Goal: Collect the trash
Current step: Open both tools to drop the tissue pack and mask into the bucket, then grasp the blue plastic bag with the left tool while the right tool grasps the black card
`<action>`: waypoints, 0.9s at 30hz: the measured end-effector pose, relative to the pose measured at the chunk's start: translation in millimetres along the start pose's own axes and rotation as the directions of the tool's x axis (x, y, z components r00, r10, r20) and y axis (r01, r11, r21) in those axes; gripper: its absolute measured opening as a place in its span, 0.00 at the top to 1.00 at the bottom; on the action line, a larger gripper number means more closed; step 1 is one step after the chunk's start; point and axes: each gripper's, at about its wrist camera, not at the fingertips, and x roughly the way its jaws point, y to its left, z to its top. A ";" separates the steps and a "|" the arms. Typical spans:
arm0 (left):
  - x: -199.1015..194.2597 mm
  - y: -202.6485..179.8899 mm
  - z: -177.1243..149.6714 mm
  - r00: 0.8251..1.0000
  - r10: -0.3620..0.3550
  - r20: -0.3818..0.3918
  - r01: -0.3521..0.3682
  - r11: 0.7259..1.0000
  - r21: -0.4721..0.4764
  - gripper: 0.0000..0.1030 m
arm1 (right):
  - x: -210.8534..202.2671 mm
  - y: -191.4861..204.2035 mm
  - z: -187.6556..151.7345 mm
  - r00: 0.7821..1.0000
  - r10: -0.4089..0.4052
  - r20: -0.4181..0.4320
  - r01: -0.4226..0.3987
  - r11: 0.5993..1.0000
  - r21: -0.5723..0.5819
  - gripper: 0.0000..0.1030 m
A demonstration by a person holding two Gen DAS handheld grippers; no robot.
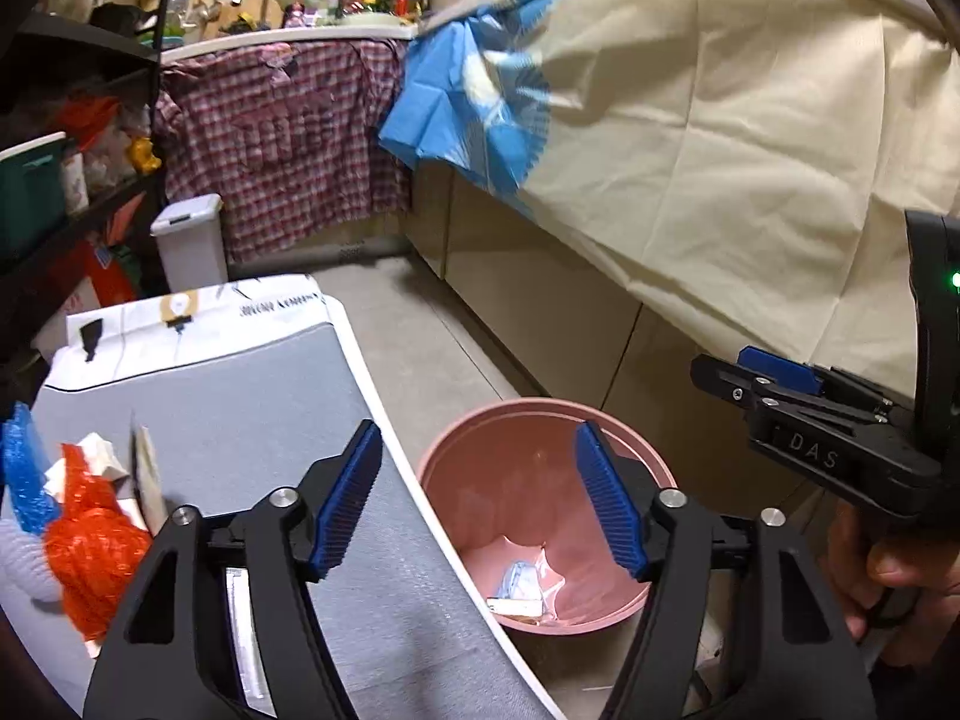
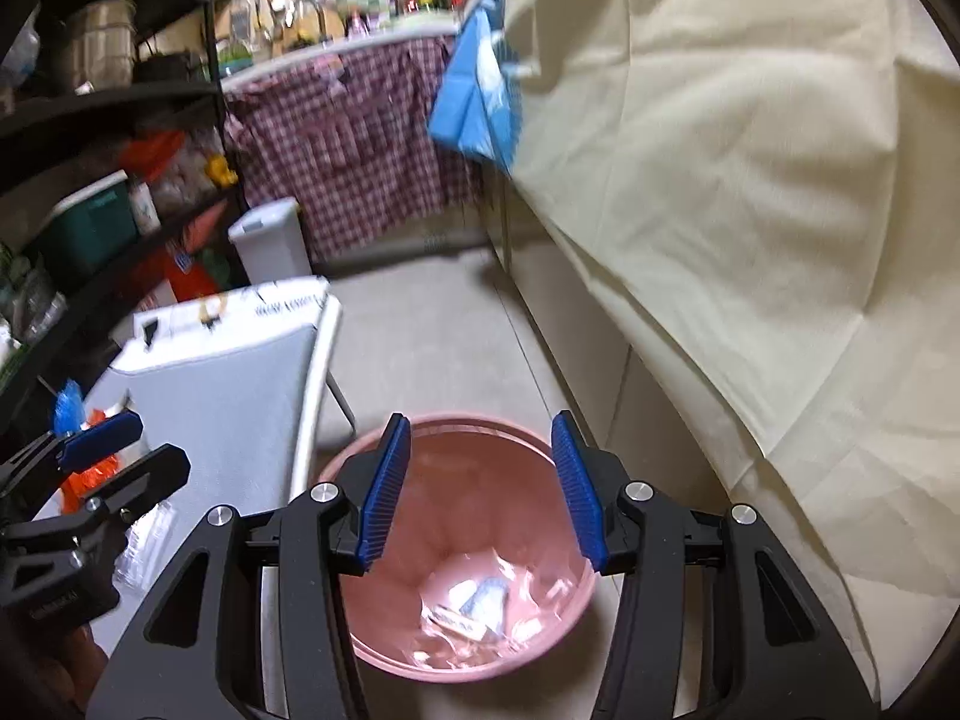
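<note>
A pink bin (image 1: 468, 468) stands on the floor beside a grey-topped table (image 1: 240, 408); small clear and white wrappers (image 1: 522, 591) lie at its bottom. My left gripper (image 1: 480, 498) is open and empty, straddling the table edge and the bin rim. My right gripper (image 2: 480, 492) hangs open over the pink bin (image 2: 540, 630), nothing between its blue pads, with wrappers (image 2: 480, 606) below. On the table's left lie an orange net bag (image 1: 90, 552), a blue bubble-wrap piece (image 1: 24, 474) and white scraps (image 1: 99, 450). The right gripper's body (image 1: 840, 420) shows at the left view's right edge.
A cream cloth (image 1: 750, 150) drapes over a counter on the right, with a blue sheet (image 1: 468, 108) at its far end. A small white lidded bin (image 1: 189, 240) stands by a checked curtain (image 1: 282, 138). Dark shelving (image 2: 90, 180) full of items lines the left.
</note>
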 end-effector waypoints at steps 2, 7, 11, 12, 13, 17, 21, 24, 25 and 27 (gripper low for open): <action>-14.1 8.1 4.3 1.000 0.011 0.025 -0.011 1.000 -0.016 0.44 | -7.4 3.6 1.8 0.999 0.006 0.031 -0.006 1.000 -0.001 0.52; -49.1 29.7 16.0 0.997 0.050 0.058 -0.049 0.999 -0.012 0.45 | -19.8 14.4 8.2 0.998 0.044 0.047 -0.044 0.999 0.006 0.56; -79.7 59.4 32.5 0.992 0.099 0.079 -0.100 0.995 0.001 0.45 | -34.2 30.8 11.0 0.994 0.087 0.072 -0.086 0.996 -0.014 0.57; -85.7 67.1 36.1 0.991 0.109 0.078 -0.109 0.994 0.001 0.45 | -37.4 36.4 11.1 0.992 0.100 0.079 -0.099 0.995 -0.021 0.57; -93.2 77.7 40.3 0.989 0.123 0.078 -0.124 0.992 0.006 0.49 | -40.5 41.4 11.3 0.990 0.111 0.085 -0.110 0.994 -0.026 0.59; -117.7 114.4 49.4 0.984 0.163 0.076 -0.164 0.987 0.007 0.59 | -47.4 64.0 15.6 0.978 0.192 0.078 -0.191 0.981 -0.023 0.71; -136.2 154.2 52.7 0.976 0.202 0.079 -0.201 0.979 -0.019 0.63 | -51.5 94.4 21.3 0.957 0.282 0.073 -0.279 0.959 -0.042 0.83; -141.3 184.8 49.4 0.969 0.233 0.079 -0.228 0.972 -0.061 0.63 | -51.3 126.4 26.3 0.935 0.350 0.067 -0.345 0.936 -0.072 0.83; -141.0 193.7 46.4 0.966 0.247 0.081 -0.241 0.968 -0.077 0.63 | -48.7 139.8 27.8 0.925 0.376 0.059 -0.371 0.925 -0.085 0.83; -138.9 211.3 36.7 0.960 0.269 0.083 -0.258 0.959 -0.118 0.63 | -43.2 161.3 28.6 0.910 0.412 0.046 -0.406 0.908 -0.102 0.83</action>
